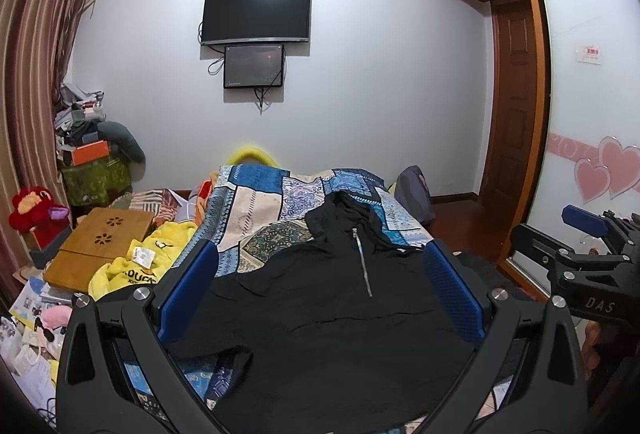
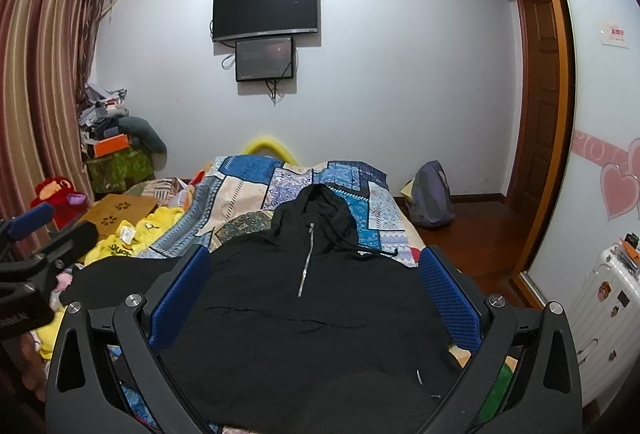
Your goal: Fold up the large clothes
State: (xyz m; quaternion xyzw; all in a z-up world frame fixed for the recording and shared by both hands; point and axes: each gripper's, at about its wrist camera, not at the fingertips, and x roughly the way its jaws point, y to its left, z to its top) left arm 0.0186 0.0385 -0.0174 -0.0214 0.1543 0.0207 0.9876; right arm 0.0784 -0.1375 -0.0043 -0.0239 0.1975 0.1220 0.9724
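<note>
Risk lay in thin fabric: both my tools, left (image 1: 320, 286) and right (image 2: 314, 286), gaped wide above the black hoodie (image 1: 320, 314), and might pinch the bed's quilt (image 1: 256, 190) too.

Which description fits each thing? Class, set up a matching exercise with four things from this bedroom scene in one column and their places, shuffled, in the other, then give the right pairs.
Things:
1. black hoodie
2. yellow garment
3. television
4. grey backpack

Places:
A. mounted on the white wall
B. on the floor beside the bed, near the wall
C. spread flat on the patchwork bedspread, hood pointing away
D. crumpled left of the bed, next to the wooden lap table

Pairs: 1-C, 2-D, 3-A, 4-B
</note>
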